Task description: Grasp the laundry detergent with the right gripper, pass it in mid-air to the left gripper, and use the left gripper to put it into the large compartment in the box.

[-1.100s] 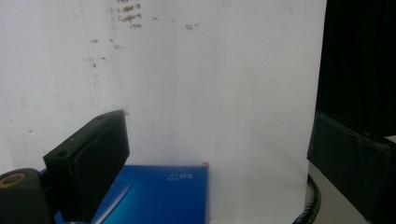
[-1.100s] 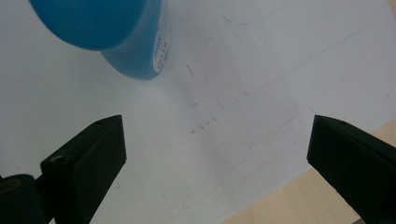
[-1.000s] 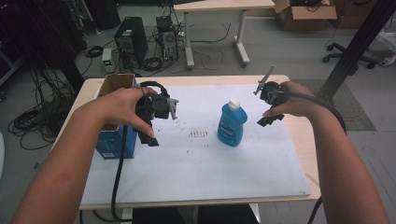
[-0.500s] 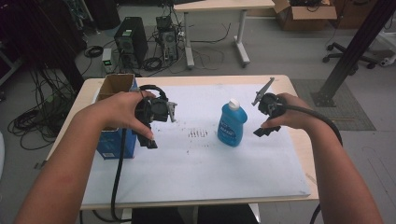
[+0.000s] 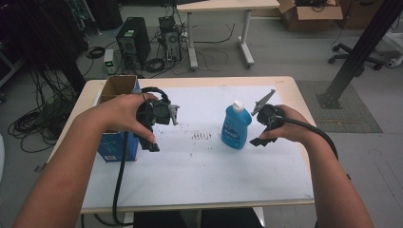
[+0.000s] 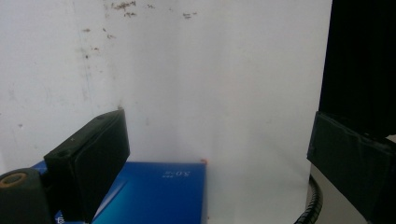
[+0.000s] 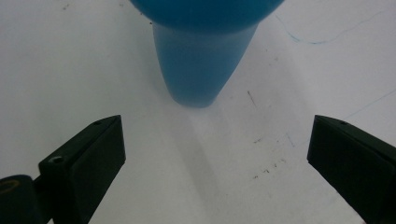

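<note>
Hovering beside the bottle, both grippers wide open

Standing upright near the middle of the white sheet (image 5: 199,175), the blue bottle (image 5: 235,128) with its white cap is the landmark. The right gripper (image 5: 260,121) hangs just to the right of the bottle, close but not touching it. The right hand (image 5: 285,128) wraps its body with the forearm reaching in from the lower right, wrist bent so the jaws point down and toward the bottle. In the right gripper view the jaws stand far apart with nothing between them, and the bottle (image 7: 205,56) rises just ahead above bare paper.

Well to the left of the bottle, the left gripper (image 5: 159,128) is held above the sheet. The left hand (image 5: 121,116) grips it from above, forearm angled in from the lower left. Its jaws are also spread wide and empty. Farther left of the bottle, just beside that hand, stands a blue box (image 5: 114,142), its corner (image 6: 154,191) showing under the left jaws.
</note>
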The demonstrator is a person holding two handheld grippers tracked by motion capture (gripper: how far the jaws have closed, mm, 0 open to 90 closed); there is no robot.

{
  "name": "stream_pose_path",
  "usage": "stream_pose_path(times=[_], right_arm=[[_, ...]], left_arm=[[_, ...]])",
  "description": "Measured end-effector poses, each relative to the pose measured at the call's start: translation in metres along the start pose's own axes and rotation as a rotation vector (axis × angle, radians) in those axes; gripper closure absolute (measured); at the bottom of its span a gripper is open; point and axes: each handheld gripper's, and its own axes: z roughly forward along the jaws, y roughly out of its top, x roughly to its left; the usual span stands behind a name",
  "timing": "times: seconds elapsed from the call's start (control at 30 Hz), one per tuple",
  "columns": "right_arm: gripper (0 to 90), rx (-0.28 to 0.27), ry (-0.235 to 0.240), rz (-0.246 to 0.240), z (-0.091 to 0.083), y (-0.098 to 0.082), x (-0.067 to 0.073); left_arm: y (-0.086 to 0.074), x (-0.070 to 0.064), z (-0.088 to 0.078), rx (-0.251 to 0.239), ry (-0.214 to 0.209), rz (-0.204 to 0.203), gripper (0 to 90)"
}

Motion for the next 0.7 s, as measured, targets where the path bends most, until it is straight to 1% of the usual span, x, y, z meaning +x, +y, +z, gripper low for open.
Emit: stream_pose_path(times=[0.1, 0.17, 0.23, 0.3, 0.33, 0.37, 0.4, 0.47, 0.7], right_arm=[[4.2, -0.011, -0.003, 0.013, 0.002, -0.003, 0.000], [4.2, -0.024, -0.004, 0.022, 0.007, -0.004, 0.001], [4.3, -0.035, -0.005, 0.029, 0.009, -0.005, 0.003], [4.3, -0.076, -0.016, 0.037, 0.012, -0.006, 0.003], [4.3, -0.076, -0.016, 0.037, 0.012, -0.006, 0.003], [4.2, -0.109, -0.009, 0.053, 0.015, -0.007, 0.003], [4.2, -0.111, -0.011, 0.059, 0.017, -0.007, 0.004], [4.1, -0.122, -0.012, 0.070, 0.020, -0.008, 0.005], [3.6, -0.169, -0.008, 0.072, 0.030, -0.006, 0.010]], left_arm=[[0.000, -0.001, 0.000, -0.001, 0.007, 0.006, 6.0], [0.000, -0.003, -0.001, -0.017, 0.014, 0.016, 6.0], [0.001, -0.003, -0.001, -0.019, 0.015, 0.018, 6.0], [0.001, -0.004, -0.001, -0.022, 0.021, 0.022, 6.0], [0.001, -0.004, -0.001, -0.022, 0.021, 0.022, 6.0], [0.001, -0.005, -0.001, -0.023, 0.023, 0.029, 6.0], [0.001, -0.006, -0.001, -0.026, 0.025, 0.037, 5.9], [0.001, -0.007, 0.000, -0.026, 0.016, 0.035, 5.9], [0.001, -0.006, 0.005, -0.029, 0.012, 0.033, 5.9]])
